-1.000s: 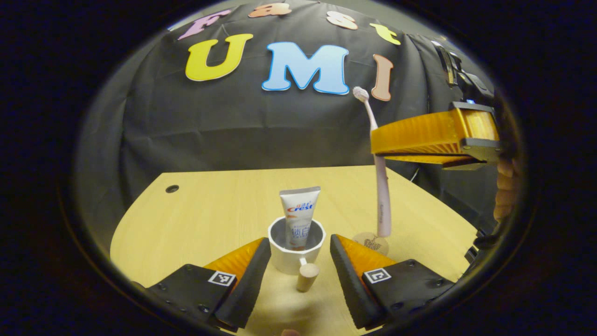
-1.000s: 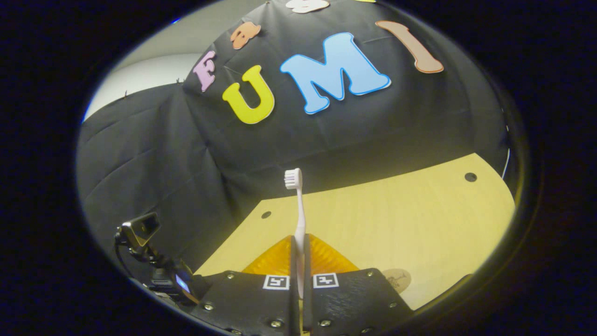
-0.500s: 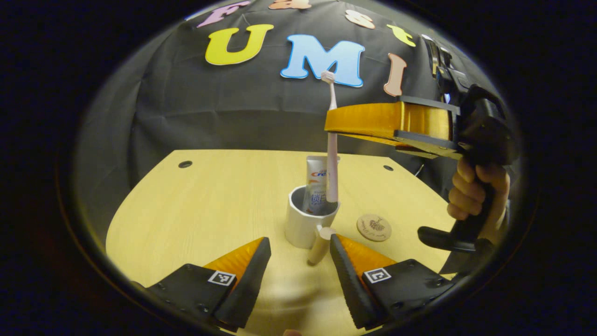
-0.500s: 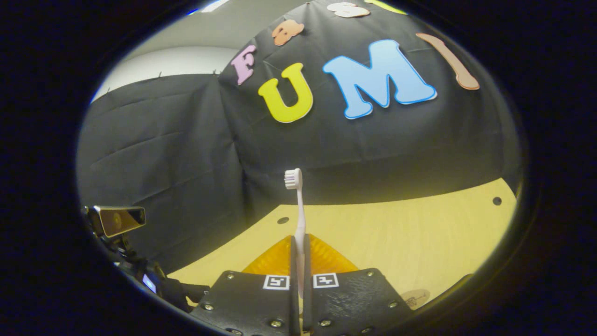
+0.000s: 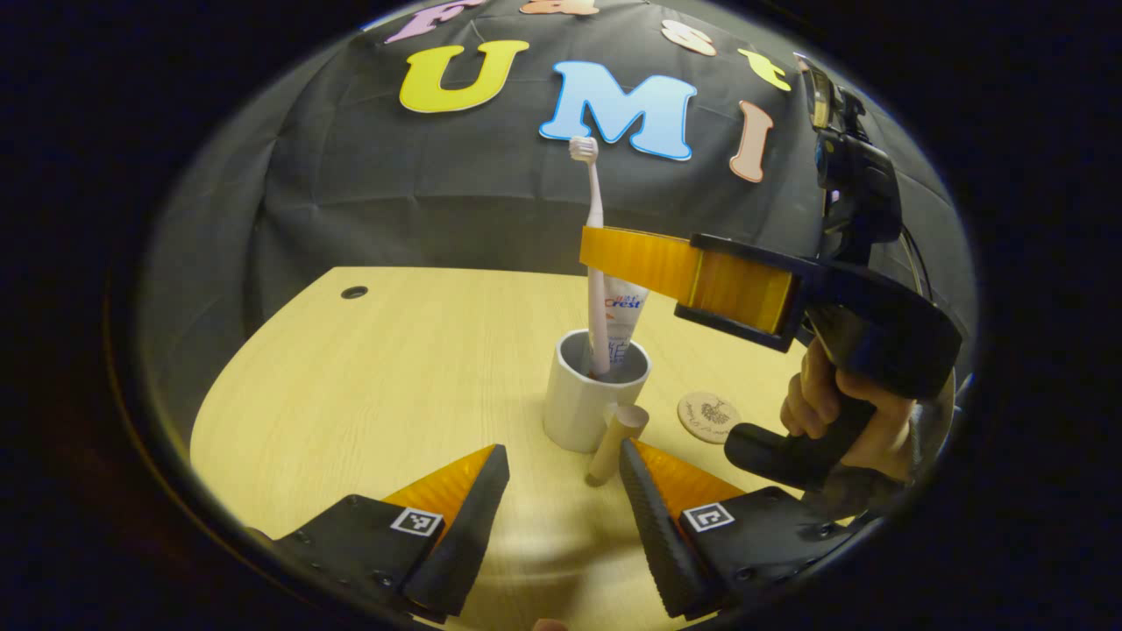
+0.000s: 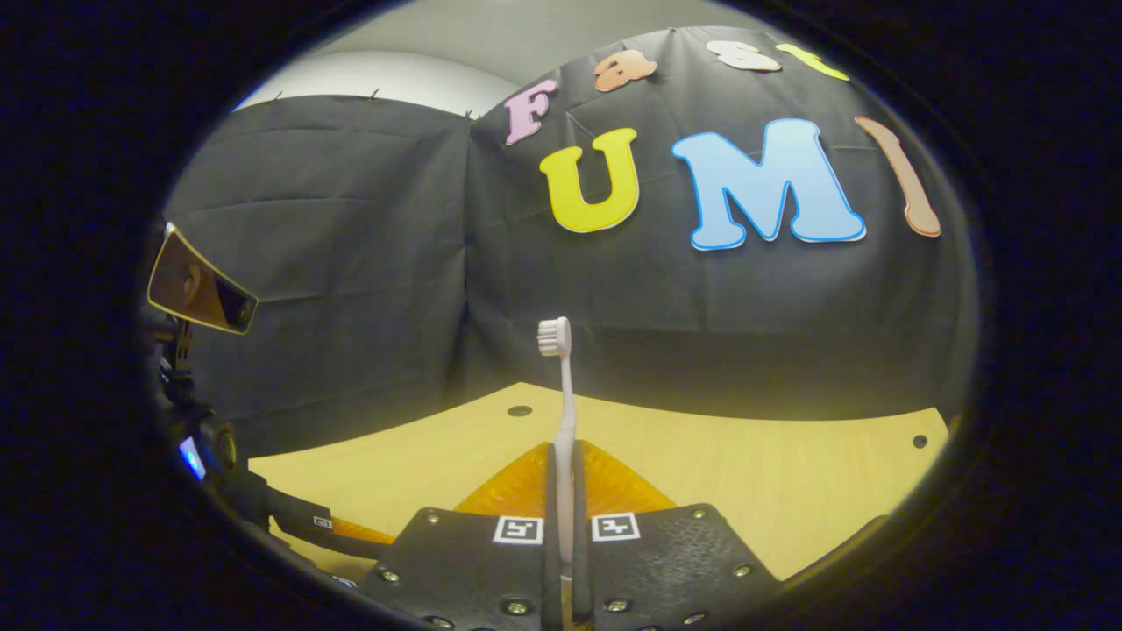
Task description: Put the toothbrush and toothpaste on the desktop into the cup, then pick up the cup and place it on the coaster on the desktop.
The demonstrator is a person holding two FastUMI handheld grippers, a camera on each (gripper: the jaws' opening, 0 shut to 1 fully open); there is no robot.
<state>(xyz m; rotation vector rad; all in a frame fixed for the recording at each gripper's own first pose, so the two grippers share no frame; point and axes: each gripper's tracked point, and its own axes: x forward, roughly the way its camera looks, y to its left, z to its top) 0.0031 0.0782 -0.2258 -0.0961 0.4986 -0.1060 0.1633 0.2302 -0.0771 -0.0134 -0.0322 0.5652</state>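
A white cup point(image 5: 585, 401) with a wooden handle point(image 5: 616, 433) stands on the table, just ahead of my left gripper point(image 5: 557, 504). That gripper is open, and the handle lies near its right finger. The toothpaste tube point(image 5: 626, 308) stands in the cup. My right gripper point(image 5: 592, 252), held by a hand point(image 5: 824, 412), is shut on the pink toothbrush point(image 5: 593, 193). The brush is upright, head up, with its lower end inside the cup. In the right gripper view the toothbrush point(image 6: 565, 403) rises from between the shut fingers of my right gripper point(image 6: 561, 473). The round coaster point(image 5: 708, 416) lies right of the cup.
The wooden table point(image 5: 394, 368) has open surface to the left of the cup and a cable hole point(image 5: 354, 292) at the far left. The black cloth wall closes off the back. The left gripper's body point(image 6: 202, 294) appears at the left edge of the right gripper view.
My right gripper carried the toothbrush left and down, from beside the cup to over it. The brush's lower end is now inside the cup. My left gripper stayed open.
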